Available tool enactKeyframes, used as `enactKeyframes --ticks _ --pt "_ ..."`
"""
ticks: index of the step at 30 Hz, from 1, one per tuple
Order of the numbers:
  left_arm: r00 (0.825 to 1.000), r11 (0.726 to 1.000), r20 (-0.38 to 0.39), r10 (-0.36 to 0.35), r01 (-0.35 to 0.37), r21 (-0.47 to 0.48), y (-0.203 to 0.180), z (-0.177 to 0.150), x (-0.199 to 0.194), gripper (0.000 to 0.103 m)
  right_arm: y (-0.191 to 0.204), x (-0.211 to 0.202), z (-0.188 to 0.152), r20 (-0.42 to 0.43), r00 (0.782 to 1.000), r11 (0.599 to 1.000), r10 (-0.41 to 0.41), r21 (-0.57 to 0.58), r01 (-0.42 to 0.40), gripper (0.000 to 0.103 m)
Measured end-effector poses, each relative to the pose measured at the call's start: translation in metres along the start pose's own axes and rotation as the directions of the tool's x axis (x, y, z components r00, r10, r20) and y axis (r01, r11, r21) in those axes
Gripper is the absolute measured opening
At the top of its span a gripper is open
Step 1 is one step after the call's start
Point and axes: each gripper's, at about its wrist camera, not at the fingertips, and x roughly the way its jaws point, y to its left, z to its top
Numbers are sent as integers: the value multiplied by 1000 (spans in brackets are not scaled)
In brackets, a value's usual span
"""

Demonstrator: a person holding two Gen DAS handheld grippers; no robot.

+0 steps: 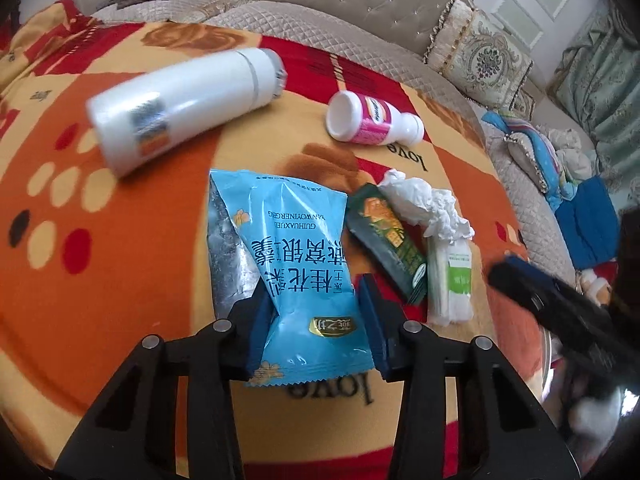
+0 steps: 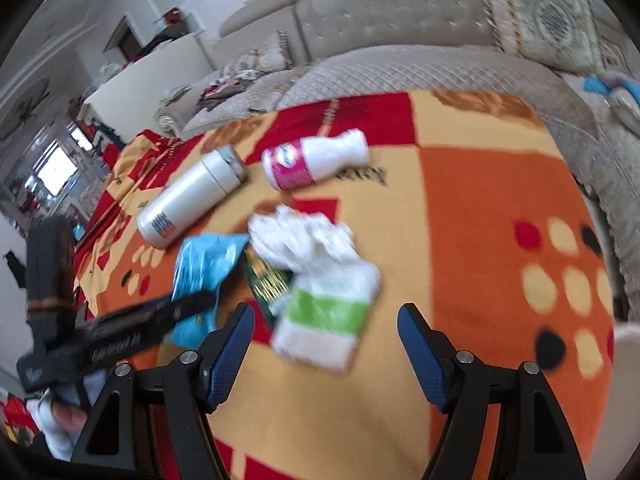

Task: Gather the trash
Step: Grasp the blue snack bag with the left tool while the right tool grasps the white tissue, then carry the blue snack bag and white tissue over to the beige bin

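A blue snack wrapper (image 1: 296,264) lies on the patterned blanket (image 1: 120,240), its near end between the fingers of my left gripper (image 1: 316,320), which stand on either side of it, still apart. Beside it lie a dark green packet (image 1: 384,236), crumpled white tissue (image 1: 428,204) and a white-green tissue pack (image 1: 450,280). My right gripper (image 2: 326,344) is open and empty, just short of the tissue pack (image 2: 328,316). The wrapper (image 2: 204,268), green packet (image 2: 268,280) and tissue (image 2: 300,240) also show there, blurred.
A white flask (image 1: 180,108) and a small pink-labelled bottle (image 1: 372,120) lie farther back on the blanket. A quilted sofa with cushions (image 1: 480,56) curves behind. The right gripper's black body (image 1: 560,308) enters at right. The left gripper's body (image 2: 120,340) shows at the left.
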Motion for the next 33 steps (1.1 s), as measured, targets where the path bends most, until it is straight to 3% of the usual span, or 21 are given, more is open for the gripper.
enactKeyframes --ticks 8,10,14,20,33 --pt "1000 1000 29 -13 12 29 6 -13 -26 40 20 51 24 -25 999 995 -24 -102 22 69" --pt "999 999 33 -13 12 32 5 -15 -28 40 18 56 27 -31 1000 996 -3 -84 0 36" --pt "999 999 26 -21 20 27 2 -17 -26 40 13 47 23 -22 1000 998 18 -62 -19 21" --pt "998 999 48 -43 41 35 -10 -21 -37 40 14 -3 10 66 997 997 39 -73 -34 20" --pt "995 985 31 -97 92 143 -78 -46 -43 40 -17 -81 -46 142 990 1000 -6 -28 10 20"
